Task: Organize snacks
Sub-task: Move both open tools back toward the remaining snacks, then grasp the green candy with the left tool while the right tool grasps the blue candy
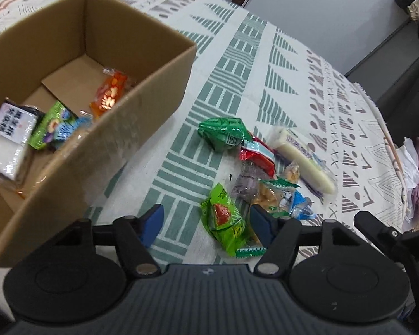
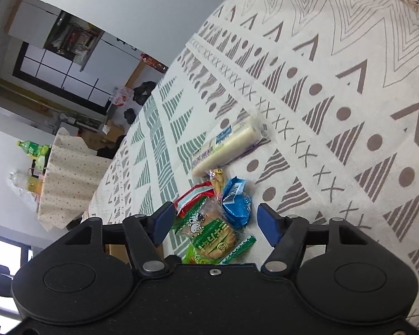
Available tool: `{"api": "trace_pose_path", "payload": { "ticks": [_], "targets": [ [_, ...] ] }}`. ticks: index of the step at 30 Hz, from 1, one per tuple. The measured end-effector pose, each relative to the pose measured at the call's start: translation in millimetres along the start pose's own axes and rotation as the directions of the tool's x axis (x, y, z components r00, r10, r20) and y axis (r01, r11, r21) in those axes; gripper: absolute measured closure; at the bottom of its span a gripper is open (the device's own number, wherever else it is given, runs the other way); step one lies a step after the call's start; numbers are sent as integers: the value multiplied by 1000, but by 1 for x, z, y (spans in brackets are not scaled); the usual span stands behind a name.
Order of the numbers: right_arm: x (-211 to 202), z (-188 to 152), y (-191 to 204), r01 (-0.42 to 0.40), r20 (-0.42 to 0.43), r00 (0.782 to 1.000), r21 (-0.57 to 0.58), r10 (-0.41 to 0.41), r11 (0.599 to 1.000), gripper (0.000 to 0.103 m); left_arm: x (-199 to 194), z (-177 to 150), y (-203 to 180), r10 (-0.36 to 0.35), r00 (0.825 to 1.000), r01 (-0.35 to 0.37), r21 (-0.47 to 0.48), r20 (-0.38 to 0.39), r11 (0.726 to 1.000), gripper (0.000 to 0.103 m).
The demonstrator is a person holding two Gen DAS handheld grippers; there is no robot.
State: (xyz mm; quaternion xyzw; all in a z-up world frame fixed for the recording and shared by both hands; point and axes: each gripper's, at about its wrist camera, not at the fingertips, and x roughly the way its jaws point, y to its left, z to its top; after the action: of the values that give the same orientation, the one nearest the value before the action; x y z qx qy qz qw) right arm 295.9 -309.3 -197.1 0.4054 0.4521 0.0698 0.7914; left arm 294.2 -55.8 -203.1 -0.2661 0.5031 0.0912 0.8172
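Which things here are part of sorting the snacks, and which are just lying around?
Job:
cardboard box
bright green packet
dark green packet
red packet
white stick snack
blue packet
cracker packet

Lying about:
drink bottles
dotted cloth

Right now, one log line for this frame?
left tool: open over green packet | right tool: open over cracker packet | box: partly filled
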Motion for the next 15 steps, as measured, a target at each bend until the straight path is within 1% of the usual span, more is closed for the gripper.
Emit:
{"api": "trace_pose_path", "payload": {
  "ticks": [2,5,8,11,12,13,14,15],
  "targets": [
    [4,0,1,8,-2,1000,-3,-8,1000,39,7,1,-1,-5,1000,5,-6,-12,1000,39],
    [11,0,0,23,-9,1000,-3,-23,1000,39,16,2,-5,-7,1000,7,-8,-24,1000,39],
    [21,2,-3,36,-24,999,6,-36,999,40,27,-1,-8,3,999,-3,-2,-51,1000,39],
    [32,4,-4,56,-29,998,13,-56,998,40,29,-3,-11,14,999,-14,16,-33,1000,40],
    [35,4,-5,61,-29,998,15,-60,998,41,28,-3,-11,20,999,-19,18,-31,1000,50],
    [37,5,-5,65,-25,998,16,-65,998,41,28,-3,-11,28,999,-28,19,-29,999,56],
    [39,5,-6,74,-23,997,18,-73,997,41,27,-3,-10,24,999,-24,16,-28,1000,70],
    [41,6,-7,79,-21,997,24,-78,997,41,27,-1,-9,16,999,-16,8,-33,1000,75]
  ]
}}
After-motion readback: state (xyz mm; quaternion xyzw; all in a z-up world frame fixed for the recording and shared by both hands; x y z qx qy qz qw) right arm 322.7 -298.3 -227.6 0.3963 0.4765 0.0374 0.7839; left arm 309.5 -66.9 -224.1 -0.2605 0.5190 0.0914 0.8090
